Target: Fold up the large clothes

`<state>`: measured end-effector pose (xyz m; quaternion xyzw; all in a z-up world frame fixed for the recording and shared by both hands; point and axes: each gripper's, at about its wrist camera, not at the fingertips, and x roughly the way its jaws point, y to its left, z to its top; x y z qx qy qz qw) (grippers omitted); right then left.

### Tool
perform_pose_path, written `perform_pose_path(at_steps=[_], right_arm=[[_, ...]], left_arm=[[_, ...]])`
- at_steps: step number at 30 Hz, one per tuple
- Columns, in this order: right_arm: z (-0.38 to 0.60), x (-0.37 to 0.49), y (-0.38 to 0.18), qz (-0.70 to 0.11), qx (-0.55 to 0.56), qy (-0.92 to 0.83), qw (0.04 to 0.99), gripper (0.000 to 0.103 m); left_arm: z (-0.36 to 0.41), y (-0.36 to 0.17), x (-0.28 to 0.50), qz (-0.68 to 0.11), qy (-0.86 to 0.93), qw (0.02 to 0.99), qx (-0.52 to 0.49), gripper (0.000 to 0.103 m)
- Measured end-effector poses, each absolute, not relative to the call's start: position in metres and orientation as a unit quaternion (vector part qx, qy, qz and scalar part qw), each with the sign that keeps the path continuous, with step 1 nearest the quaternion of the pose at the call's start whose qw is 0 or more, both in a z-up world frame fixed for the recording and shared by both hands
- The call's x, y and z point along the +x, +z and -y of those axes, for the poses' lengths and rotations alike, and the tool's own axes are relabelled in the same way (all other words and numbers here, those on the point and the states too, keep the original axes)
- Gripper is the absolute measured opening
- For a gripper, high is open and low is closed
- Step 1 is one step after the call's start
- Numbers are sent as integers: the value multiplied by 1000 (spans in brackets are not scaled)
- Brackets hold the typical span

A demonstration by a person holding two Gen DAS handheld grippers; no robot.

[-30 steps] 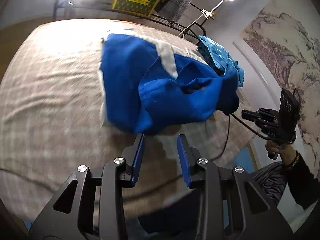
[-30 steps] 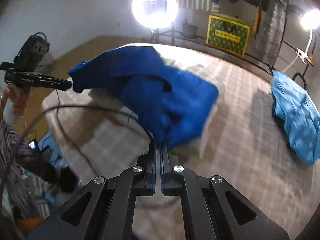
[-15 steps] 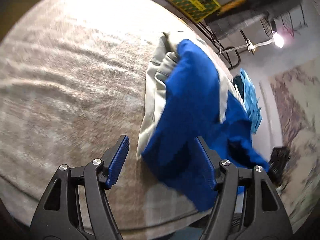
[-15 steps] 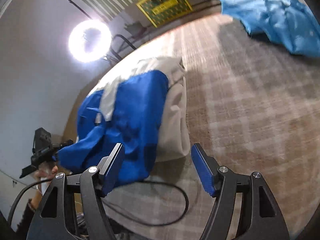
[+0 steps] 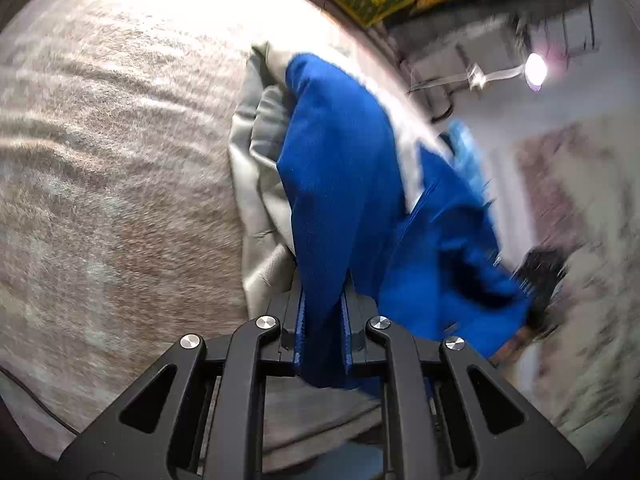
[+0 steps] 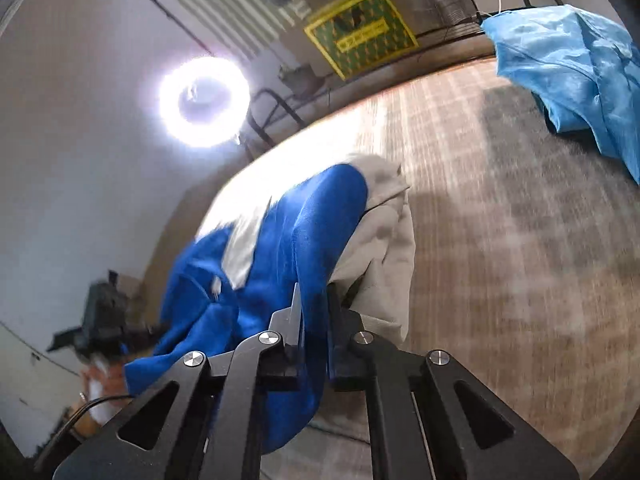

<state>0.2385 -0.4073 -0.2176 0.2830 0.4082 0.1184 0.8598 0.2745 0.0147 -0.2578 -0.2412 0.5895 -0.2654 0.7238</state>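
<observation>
Left wrist: left gripper [image 5: 323,320] closing on royal-blue-and-grey cloth garment [image 5: 340,184] crumpled on plaid bed cover [image 5: 100,200]; right gripper [image 6: 314,320] likewise closing on it. Best lifted evenly, spread flat.

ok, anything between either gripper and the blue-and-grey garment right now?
Nothing visible. The left gripper is closing with a fold of the blue-and-grey garment already between its pads, and the right gripper is closing on blue fabric of the same garment. The light blue garment lies apart at the far edge of the bed.
</observation>
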Motion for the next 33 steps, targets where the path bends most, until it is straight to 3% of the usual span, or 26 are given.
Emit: perform_pose_path(at_steps=[3,7,9,11,20,31,33], right_arm=[[399,244,-243,-452,231,77,858,8],[393,234,-240,-478,210,63,850,21],[391,215,-221,-470,202,56,858,35],[389,190,-204,-455,213,54,863,57],[361,151,-241,-484,436,148,744,58],[350,165,-230,-464,434,110,764,61],[343,174,-234,-479,408,99,771,53]], left_arm=[[-4,-271,275,-600,-248,739,-180,18],[0,-246,271,-585,-237,762,-143,20],[-2,-229,264,-568,-238,775,-140,30],[-2,-218,263,-551,-242,785,-147,40],[11,-190,273,-521,-256,794,-182,42],[35,-191,276,-529,-269,788,-164,42],[35,-189,275,-526,-271,790,-160,42]])
